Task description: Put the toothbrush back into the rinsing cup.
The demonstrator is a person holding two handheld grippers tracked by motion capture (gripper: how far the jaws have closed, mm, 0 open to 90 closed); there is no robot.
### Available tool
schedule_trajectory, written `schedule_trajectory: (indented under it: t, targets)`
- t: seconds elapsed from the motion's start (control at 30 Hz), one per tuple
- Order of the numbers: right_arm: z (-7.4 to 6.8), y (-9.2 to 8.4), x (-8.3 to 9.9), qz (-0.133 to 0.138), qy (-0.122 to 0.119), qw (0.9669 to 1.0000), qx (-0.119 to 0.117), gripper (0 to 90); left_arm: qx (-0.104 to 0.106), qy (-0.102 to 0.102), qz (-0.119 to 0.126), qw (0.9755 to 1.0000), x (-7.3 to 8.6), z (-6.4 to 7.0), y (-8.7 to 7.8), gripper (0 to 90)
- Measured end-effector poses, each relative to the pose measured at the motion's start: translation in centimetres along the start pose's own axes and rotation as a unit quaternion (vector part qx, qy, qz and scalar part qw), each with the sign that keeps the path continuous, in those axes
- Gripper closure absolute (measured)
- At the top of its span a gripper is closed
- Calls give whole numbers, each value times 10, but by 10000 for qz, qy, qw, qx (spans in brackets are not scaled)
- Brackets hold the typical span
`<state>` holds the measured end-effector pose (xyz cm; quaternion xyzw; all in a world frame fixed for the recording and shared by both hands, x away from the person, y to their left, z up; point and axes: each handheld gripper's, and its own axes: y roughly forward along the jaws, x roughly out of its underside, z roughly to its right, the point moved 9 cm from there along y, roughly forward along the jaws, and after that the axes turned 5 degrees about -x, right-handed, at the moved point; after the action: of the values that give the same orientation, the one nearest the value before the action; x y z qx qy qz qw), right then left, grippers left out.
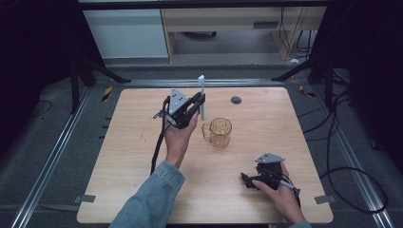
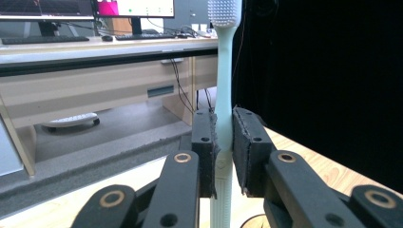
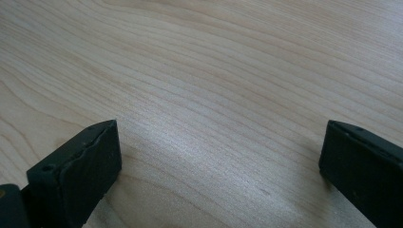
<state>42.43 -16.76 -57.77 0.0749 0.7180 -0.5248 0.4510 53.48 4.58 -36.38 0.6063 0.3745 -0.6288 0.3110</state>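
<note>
My left gripper [image 1: 199, 100] is raised above the middle of the wooden table [image 1: 133, 190], shut on a pale toothbrush [image 1: 202, 95] that stands upright with its bristle head on top. In the left gripper view the toothbrush [image 2: 223, 95] runs up between the two pads [image 2: 207, 142], gripped at mid handle. An amber glass mug [image 1: 220, 132] with a handle on its left stands just right of and below that gripper. My right gripper [image 1: 246, 179] rests low on the table at the front right, its jaws wide apart over bare wood [image 3: 214, 118].
A small dark round grommet [image 1: 236, 99] sits in the tabletop behind the mug. Black stand legs and cables lie on the floor at both sides. A desk [image 2: 95, 71] with monitors stands beyond the table's far edge.
</note>
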Motion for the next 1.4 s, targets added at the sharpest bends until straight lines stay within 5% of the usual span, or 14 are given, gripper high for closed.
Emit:
schedule_trajectory:
  t: [0.67,1.4]
  targets:
    - [0,0,0,-1,3,10000,0,6,-155,-99,360,9992,11,3,-2,789]
    - [0,0,0,0,7,10000,0,6,-161,-237,390,9988,34,6,1,789]
